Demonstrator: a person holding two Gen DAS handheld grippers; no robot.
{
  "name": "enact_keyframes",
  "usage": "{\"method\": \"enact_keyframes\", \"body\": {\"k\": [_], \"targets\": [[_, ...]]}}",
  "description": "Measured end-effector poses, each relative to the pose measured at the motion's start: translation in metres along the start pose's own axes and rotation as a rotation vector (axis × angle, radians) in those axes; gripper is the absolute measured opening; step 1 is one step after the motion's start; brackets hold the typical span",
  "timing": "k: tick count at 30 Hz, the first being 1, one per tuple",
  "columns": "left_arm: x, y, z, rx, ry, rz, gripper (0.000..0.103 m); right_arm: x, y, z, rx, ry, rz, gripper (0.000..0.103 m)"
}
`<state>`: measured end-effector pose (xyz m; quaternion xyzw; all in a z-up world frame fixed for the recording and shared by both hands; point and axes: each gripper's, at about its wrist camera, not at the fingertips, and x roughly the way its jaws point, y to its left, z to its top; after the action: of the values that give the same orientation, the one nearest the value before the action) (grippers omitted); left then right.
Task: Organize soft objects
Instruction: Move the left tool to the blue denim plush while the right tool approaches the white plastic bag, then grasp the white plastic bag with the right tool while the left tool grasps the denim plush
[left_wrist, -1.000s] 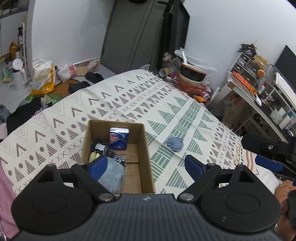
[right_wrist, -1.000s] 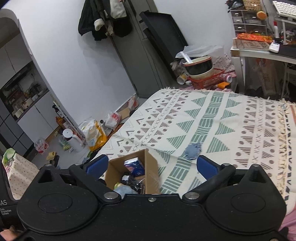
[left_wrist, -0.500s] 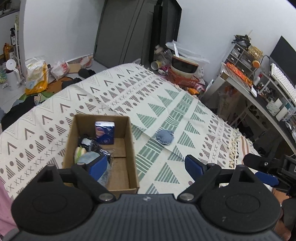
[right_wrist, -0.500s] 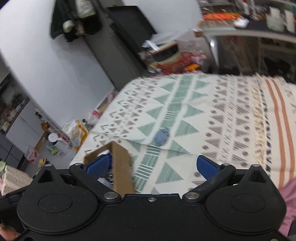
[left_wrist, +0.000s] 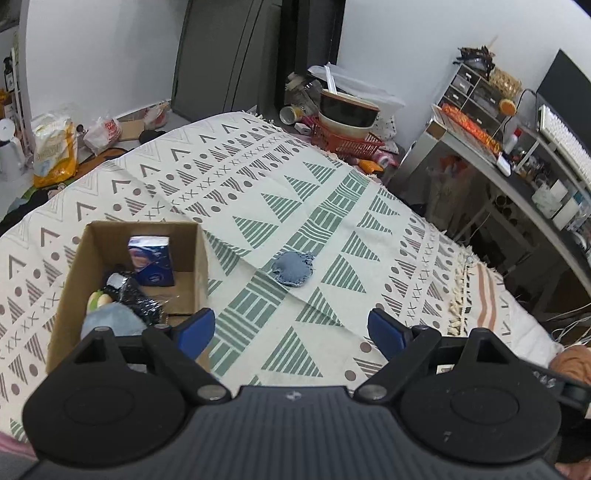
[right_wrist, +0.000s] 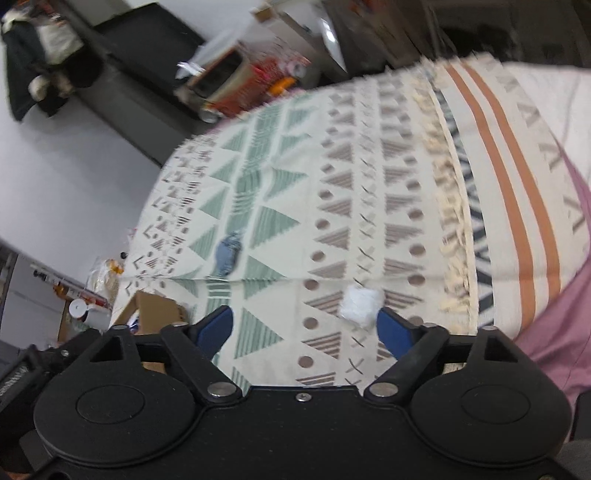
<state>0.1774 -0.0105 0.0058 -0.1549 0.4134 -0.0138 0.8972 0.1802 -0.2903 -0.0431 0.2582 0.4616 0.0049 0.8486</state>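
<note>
While both my grippers hang open and empty over the bed (left_wrist: 332, 206), my worry starts at the cardboard box (left_wrist: 74, 266), my landmark at the left: it is light and open-topped, and my left gripper (left_wrist: 291, 334) has one blue finger right over its near right corner, so a careless sweep could tip it or shove it along the blanket. Inside the box I count one blue packet (left_wrist: 151, 260), one black crinkly bundle (left_wrist: 135, 299), one pale blue soft piece (left_wrist: 110, 321) and something yellowish, partly hidden. Right of the box, well apart from it, lies one denim pad (left_wrist: 292, 268). Farther right again, one white fluffy wad (right_wrist: 360, 304) sits just beside a finger of my right gripper (right_wrist: 306, 328); this view is blurred, so I judge I could misplace the pinch, nudge the wad away, or catch blanket with it.
</note>
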Motion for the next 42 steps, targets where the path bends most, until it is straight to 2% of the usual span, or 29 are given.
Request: {"method": "enact_keyframes", "body": {"k": [8, 11, 12, 14, 19, 21, 23, 26, 32, 42], "targets": [[0.038, -0.014, -0.004, -0.005, 0.053, 0.038, 0.084, 0.051, -0.015, -0.002, 0.075, 0.068, -0.025, 0.072], [0.052, -0.016, -0.003, -0.022, 0.058, 0.041, 0.076, 0.070, -0.020, -0.002, 0.102, 0.084, -0.045, 0.071], [0.057, -0.016, -0.002, -0.027, 0.062, 0.039, 0.073, 0.079, -0.024, -0.004, 0.119, 0.097, -0.052, 0.069], [0.068, -0.017, 0.001, -0.035, 0.069, 0.046, 0.067, 0.092, -0.029, -0.004, 0.132, 0.128, -0.059, 0.059], [0.092, -0.019, 0.006, -0.039, 0.060, 0.058, 0.066, 0.112, -0.038, 0.000, 0.189, 0.162, -0.028, 0.058], [0.101, -0.020, 0.007, -0.044, 0.059, 0.056, 0.066, 0.117, -0.039, 0.001, 0.183, 0.164, -0.029, 0.053], [0.111, -0.021, 0.008, -0.044, 0.060, 0.061, 0.066, 0.122, -0.041, 0.003, 0.184, 0.165, -0.039, 0.035], [0.126, -0.021, 0.009, -0.037, 0.056, 0.067, 0.066, 0.133, -0.046, 0.007, 0.203, 0.167, -0.026, 0.034], [0.155, -0.021, 0.015, -0.024, 0.058, 0.074, 0.066, 0.131, -0.038, 0.019, 0.151, 0.086, 0.011, 0.033], [0.210, -0.026, 0.023, 0.020, 0.074, 0.080, 0.066, 0.149, -0.032, 0.033, 0.068, 0.031, 0.031, 0.033]]}}
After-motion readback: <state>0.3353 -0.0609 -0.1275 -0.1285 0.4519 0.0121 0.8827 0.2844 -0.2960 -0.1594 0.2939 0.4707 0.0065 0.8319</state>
